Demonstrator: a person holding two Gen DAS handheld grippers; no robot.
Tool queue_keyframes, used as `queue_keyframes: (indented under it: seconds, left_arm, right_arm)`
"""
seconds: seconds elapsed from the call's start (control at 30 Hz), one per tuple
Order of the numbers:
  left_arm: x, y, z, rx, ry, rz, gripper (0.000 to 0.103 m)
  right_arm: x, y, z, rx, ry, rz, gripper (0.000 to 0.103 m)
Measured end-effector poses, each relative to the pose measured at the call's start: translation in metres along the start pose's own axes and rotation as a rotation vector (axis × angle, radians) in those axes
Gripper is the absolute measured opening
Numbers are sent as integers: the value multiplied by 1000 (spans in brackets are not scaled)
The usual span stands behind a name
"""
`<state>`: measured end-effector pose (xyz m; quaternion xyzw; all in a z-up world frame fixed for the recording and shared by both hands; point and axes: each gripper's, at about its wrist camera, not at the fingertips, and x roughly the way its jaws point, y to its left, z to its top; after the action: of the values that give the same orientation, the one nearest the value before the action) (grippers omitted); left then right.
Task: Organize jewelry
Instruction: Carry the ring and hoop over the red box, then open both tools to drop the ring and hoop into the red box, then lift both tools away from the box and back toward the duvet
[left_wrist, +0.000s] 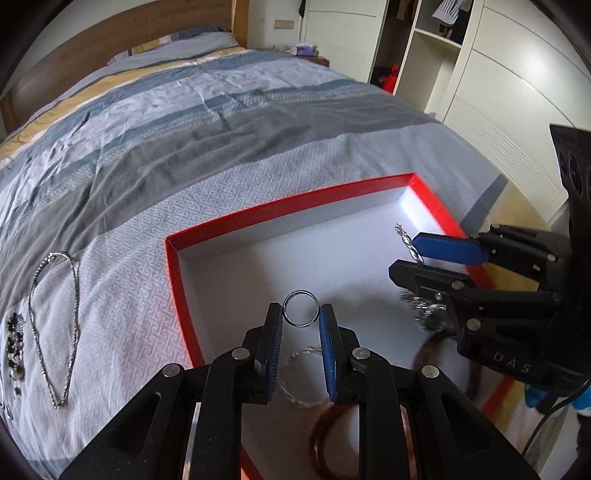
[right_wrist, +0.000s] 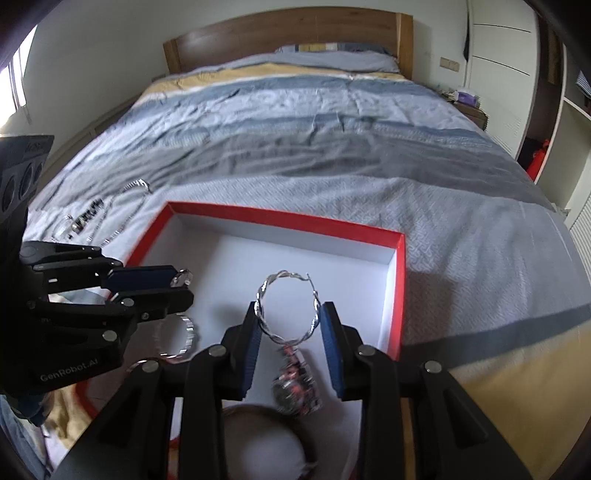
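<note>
A red box (left_wrist: 258, 216) with a white inside lies on the bed; it also shows in the right wrist view (right_wrist: 280, 218). My left gripper (left_wrist: 301, 314) is shut on a small silver ring (left_wrist: 300, 293) and holds it over the box. My right gripper (right_wrist: 288, 314) is shut on a twisted silver hoop (right_wrist: 271, 332) with a beaded pendant (right_wrist: 295, 387) hanging from it, also over the box. In the box lie a silver hoop (right_wrist: 186, 336) and a brown bangle (left_wrist: 321, 439).
A silver chain necklace (left_wrist: 55, 325) and a dark beaded piece (left_wrist: 14, 347) lie on the bedspread left of the box. White wardrobes (left_wrist: 498, 85) stand to the right of the bed, the wooden headboard (right_wrist: 288, 33) at the far end.
</note>
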<state>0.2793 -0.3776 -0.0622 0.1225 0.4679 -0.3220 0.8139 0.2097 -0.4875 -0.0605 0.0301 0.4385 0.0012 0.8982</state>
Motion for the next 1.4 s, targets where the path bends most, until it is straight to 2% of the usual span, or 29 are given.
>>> queue_keyframes:
  seconds: [0.4, 0.5, 0.67, 0.83, 0.93, 1.2, 1.4]
  left_arm:
    - [16, 0, -5, 27, -14, 55, 21]
    - [16, -1, -8, 50, -12, 92, 21]
    - [10, -1, -9, 46, -16, 55, 41]
    - [6, -7, -12, 62, 0, 48, 46]
    - [-5, -8, -16, 62, -10, 60, 56]
    - [-59, -4, -27, 26, -64, 54, 56]
    - [-111, -9, -62, 33, -94, 63, 56]
  right_arm:
    - [25, 8, 2, -111, 98, -39, 31]
    - [25, 9, 3, -125, 109, -39, 31]
    - [24, 9, 3, -133, 118, -43, 32]
    - [17, 7, 0, -128, 128, -54, 35]
    - [5, 3, -4, -110, 117, -58, 35]
    - [-48, 2, -19, -35, 59, -62, 36]
    - [-95, 22, -43, 26, 13, -52, 36]
